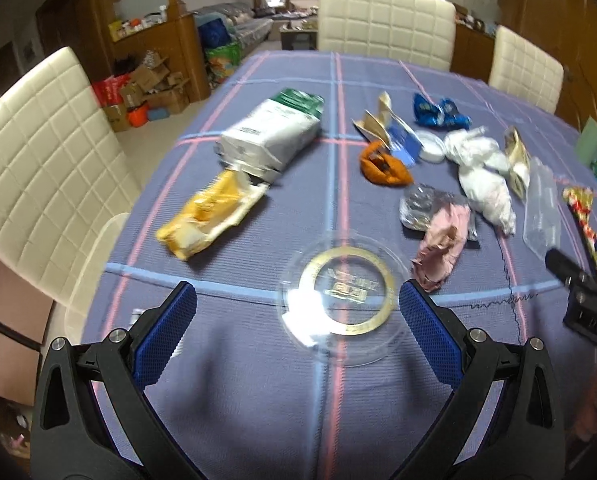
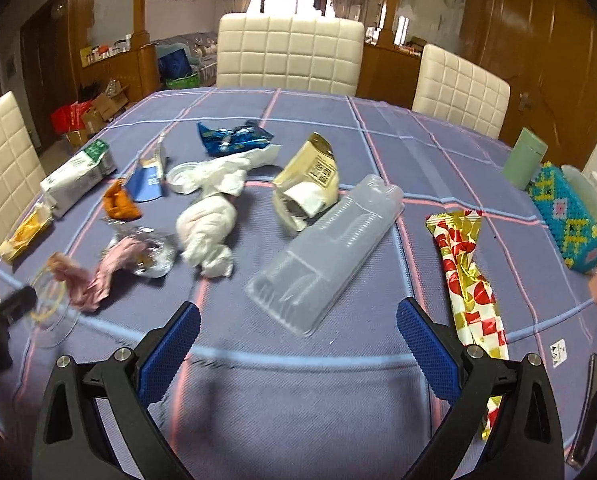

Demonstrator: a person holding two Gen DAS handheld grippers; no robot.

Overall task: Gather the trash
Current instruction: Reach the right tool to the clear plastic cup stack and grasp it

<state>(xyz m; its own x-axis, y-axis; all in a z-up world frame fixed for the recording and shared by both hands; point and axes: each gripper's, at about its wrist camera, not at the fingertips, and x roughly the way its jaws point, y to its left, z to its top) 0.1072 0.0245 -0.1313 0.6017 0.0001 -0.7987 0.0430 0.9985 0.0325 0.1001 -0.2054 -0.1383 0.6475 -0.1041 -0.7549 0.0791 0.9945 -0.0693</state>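
Trash lies scattered on a purple checked tablecloth (image 1: 258, 400). My left gripper (image 1: 298, 304) is open, and a clear round lid with a gold ring (image 1: 346, 296) lies flat between its fingertips. Beyond it are a yellow wrapper (image 1: 210, 216), a white-and-green bag (image 1: 274, 132), a pink wrapper (image 1: 444, 240) and white crumpled tissue (image 1: 482, 176). My right gripper (image 2: 298, 320) is open just short of a clear plastic tray (image 2: 330, 252). A red-and-gold wrapper (image 2: 468, 280) lies to its right, a gold pouch (image 2: 310, 180) behind the tray.
Cream padded chairs (image 2: 290, 52) stand around the table. A beaded teal box (image 2: 566, 220) and a green cup (image 2: 524, 156) sit at the right edge, a dark phone (image 2: 588, 408) near the front right. My right gripper's tip (image 1: 574, 276) shows in the left wrist view.
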